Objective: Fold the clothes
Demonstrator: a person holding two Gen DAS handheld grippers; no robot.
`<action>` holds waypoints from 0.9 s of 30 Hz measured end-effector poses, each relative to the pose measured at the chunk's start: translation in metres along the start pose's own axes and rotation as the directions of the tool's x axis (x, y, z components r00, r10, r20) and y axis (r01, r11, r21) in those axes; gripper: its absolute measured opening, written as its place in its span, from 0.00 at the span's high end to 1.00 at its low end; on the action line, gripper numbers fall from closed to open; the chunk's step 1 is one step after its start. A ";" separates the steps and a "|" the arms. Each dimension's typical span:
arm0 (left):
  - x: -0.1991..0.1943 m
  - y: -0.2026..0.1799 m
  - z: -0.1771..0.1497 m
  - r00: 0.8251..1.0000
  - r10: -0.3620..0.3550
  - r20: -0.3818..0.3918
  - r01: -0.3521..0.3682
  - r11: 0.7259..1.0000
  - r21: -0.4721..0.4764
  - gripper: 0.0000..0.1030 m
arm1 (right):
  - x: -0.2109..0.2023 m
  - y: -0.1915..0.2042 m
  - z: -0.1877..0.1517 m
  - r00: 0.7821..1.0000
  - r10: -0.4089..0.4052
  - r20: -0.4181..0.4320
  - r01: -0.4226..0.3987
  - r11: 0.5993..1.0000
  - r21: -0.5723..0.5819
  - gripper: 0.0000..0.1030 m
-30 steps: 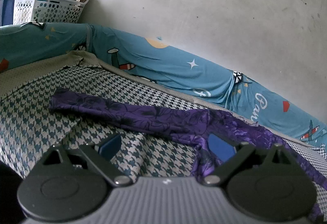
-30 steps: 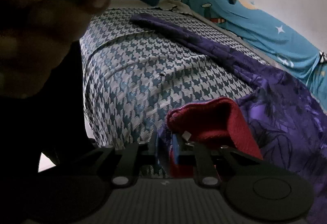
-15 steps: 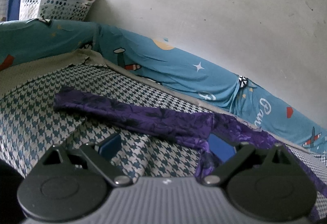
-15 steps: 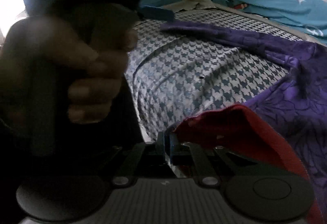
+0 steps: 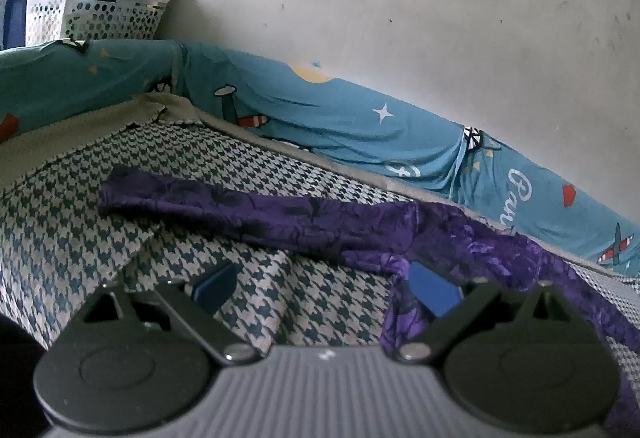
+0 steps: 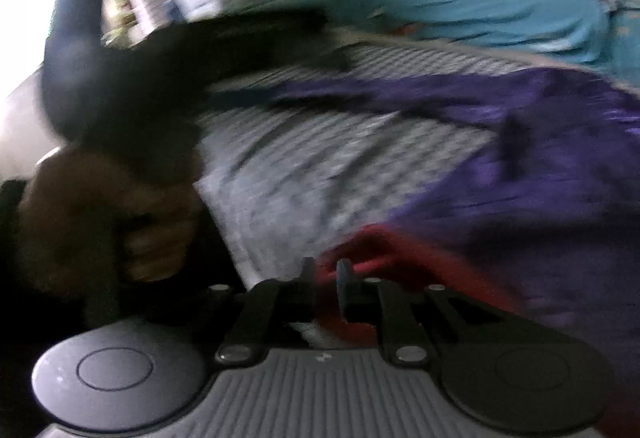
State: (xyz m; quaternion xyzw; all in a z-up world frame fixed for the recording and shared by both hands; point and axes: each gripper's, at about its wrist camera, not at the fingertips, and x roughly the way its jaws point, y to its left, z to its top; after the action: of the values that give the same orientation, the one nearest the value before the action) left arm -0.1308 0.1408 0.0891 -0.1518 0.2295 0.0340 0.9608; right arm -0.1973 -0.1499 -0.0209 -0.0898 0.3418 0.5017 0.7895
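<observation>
The purple garment (image 5: 304,222) lies across the houndstooth cover (image 5: 72,230) of the bed in front of you. In your left wrist view one long sleeve (image 5: 200,198) runs out flat toward ten o'clock, and the bulk of the cloth heaps up at about four o'clock. Its red lining (image 6: 404,262) shows only in your right wrist view, low at six o'clock, where an edge is turned over.

Your right gripper (image 6: 326,274) has that red edge between its jaws; they stand close together and are easing apart at this moment, and the blur leaves it unclear how firmly the pads press.

Your left gripper (image 5: 324,288) stands wide apart over the cover, nothing between the jaws. Its right blue pad (image 5: 434,290) sits against the purple cloth at the garment's near edge; the left pad (image 5: 216,284) is over bare houndstooth.

In the right wrist view your left hand (image 6: 132,226) shows at nine o'clock, wrapped around a dark handle, badly blurred.

Beyond the bed, from ten to three o'clock, a teal printed sheet (image 5: 360,122) runs along the foot of a pale wall (image 5: 400,18). A white perforated basket (image 5: 96,14) with oddments stands at eleven o'clock.
</observation>
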 end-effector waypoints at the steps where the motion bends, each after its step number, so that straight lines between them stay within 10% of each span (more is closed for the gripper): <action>1: 0.001 -0.001 -0.001 1.000 -0.002 -0.003 0.002 1.000 0.001 0.06 | -0.002 -0.006 0.001 0.999 -0.031 0.011 0.031 1.000 0.002 0.84; 7: 0.006 -0.004 -0.004 0.999 -0.015 -0.029 0.015 1.000 0.013 0.06 | -0.002 -0.038 0.006 0.992 -0.124 0.036 0.123 0.992 0.022 0.59; 12: 0.011 -0.007 -0.007 0.998 -0.022 -0.055 0.023 1.000 0.016 0.06 | 0.011 -0.054 -0.002 0.996 -0.087 -0.028 0.088 0.994 0.064 0.58; 18: 0.018 -0.010 -0.010 0.997 -0.020 -0.080 0.021 1.000 0.018 0.05 | 0.005 -0.055 -0.013 0.998 0.001 -0.060 0.004 0.996 0.087 0.89; 27: 0.028 -0.018 -0.018 0.992 -0.025 -0.120 0.031 0.999 0.044 0.05 | -0.012 -0.041 -0.035 0.993 0.080 -0.084 -0.075 0.995 0.066 0.90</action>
State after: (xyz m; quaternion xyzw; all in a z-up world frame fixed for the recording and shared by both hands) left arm -0.1116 0.1177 0.0660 -0.1345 0.2853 0.0061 0.9489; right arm -0.1813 -0.1949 -0.0477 -0.0733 0.3946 0.5165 0.7564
